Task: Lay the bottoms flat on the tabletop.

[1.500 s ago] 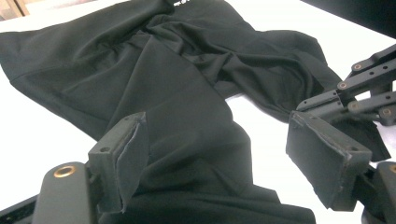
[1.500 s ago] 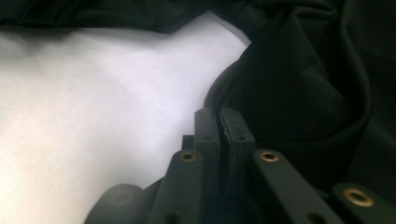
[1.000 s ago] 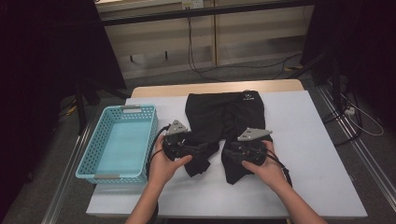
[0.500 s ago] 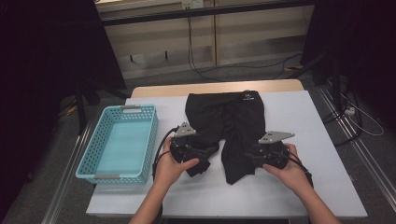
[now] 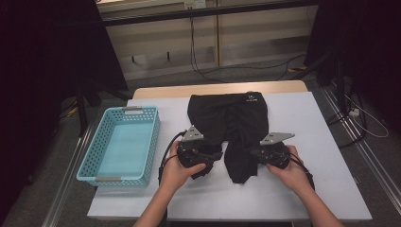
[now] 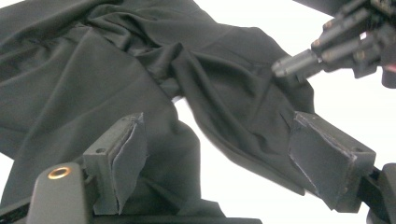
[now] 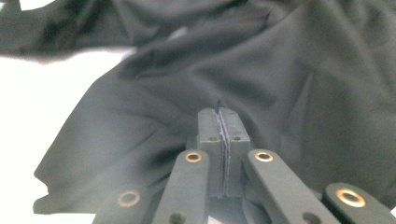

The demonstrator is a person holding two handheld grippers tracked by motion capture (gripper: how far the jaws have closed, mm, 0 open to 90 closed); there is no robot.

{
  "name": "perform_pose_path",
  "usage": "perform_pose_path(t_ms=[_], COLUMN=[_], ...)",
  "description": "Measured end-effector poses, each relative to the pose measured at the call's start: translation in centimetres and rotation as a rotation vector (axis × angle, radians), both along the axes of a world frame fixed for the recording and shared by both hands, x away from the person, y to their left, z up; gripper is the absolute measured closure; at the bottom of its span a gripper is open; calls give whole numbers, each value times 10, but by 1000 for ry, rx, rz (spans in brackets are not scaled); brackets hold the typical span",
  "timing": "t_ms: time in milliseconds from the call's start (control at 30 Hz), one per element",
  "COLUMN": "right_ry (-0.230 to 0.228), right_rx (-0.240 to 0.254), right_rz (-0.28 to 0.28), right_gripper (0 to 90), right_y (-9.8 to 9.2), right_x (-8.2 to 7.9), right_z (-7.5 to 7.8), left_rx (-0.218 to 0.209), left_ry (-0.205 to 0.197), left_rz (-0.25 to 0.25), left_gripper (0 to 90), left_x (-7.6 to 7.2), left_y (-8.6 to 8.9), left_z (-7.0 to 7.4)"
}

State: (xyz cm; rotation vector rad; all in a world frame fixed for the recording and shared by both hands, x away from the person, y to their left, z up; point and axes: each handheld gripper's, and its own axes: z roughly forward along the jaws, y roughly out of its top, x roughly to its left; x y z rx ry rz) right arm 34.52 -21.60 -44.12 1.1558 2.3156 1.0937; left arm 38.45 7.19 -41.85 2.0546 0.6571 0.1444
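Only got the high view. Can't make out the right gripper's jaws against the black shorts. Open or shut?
Observer: Shut. In the right gripper view, the right gripper has just been closing its jaws, and the pads now meet over the shorts. I can't tell whether a fold is caught between them.
Operator: And the left?
Observer: The left gripper is open, jaws wide. One leg of the shorts lies between them, and the pads aren't pressing on it.

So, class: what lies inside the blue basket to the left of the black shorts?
The blue basket holds nothing visible: its pale floor shows bare through to the latticed walls. The table beneath it is covered, so that stays unseen.
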Motion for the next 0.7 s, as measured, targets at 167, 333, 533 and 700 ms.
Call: perform_pose_path(t_ms=[167, 333, 533, 700], right_ry=[-49, -50, -19, 6], right_rx=[49, 50, 16, -20], right_rz=[-51, -83, -103, -91], right_gripper=[898, 897, 884, 836], right_y=[-2, 3, 8, 9], right_x=[8, 23, 29, 30], right_z=[4, -3, -12, -17], left_rx=[-2, 4, 29, 69], left_ry=[13, 20, 26, 7], left_rz=[-18, -35, -78, -120], left_gripper=[199, 199, 229, 332], left_x=[-4, -8, -14, -19], left_y=[-6, -12, -22, -29], left_z=[-4, -11, -21, -30])
